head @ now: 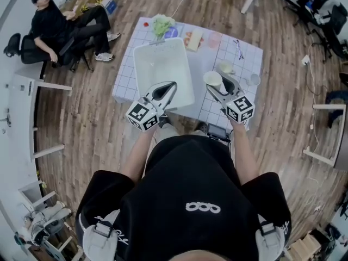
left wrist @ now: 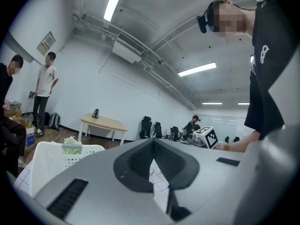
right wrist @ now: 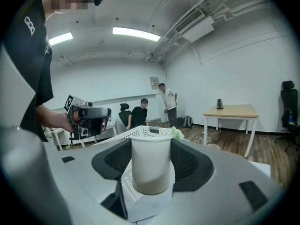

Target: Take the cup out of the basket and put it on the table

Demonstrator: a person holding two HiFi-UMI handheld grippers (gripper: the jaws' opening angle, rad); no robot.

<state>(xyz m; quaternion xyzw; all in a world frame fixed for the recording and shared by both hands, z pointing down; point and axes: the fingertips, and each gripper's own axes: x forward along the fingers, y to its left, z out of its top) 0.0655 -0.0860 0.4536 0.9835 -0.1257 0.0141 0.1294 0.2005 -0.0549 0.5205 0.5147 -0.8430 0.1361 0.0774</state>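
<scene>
1. Head view: seen from above, a person in a black top stands at a table (head: 247,56) with a white grid cloth. A white basket (head: 142,72) sits on its left half. The left gripper (head: 173,85) points at the basket's near right corner. The right gripper (head: 217,87) reaches over the table just right of the basket and carries a white cup (head: 212,78), rim up. The cup is outside the basket and near its right wall. From this angle I cannot tell whether its base touches the cloth. A green bundle (head: 161,24) lies beyond the basket. Another person (head: 60,29) sits well off to the left.

2. Left gripper view: the two jaws meet at their tips with nothing between them, and a strip of grid cloth shows through the gap below. The basket's perforated wall is at lower left, with the green bundle behind it. Two people stand or sit at the far left.

3. Right gripper view: the jaws are clamped on the cup, one pad pressed to each side, and the cup stands upright. The basket's rim shows just behind it. The left gripper, held in a hand, is off to the left. A wooden desk (right wrist: 232,110) with a kettle (right wrist: 219,103) stands at the right.
</scene>
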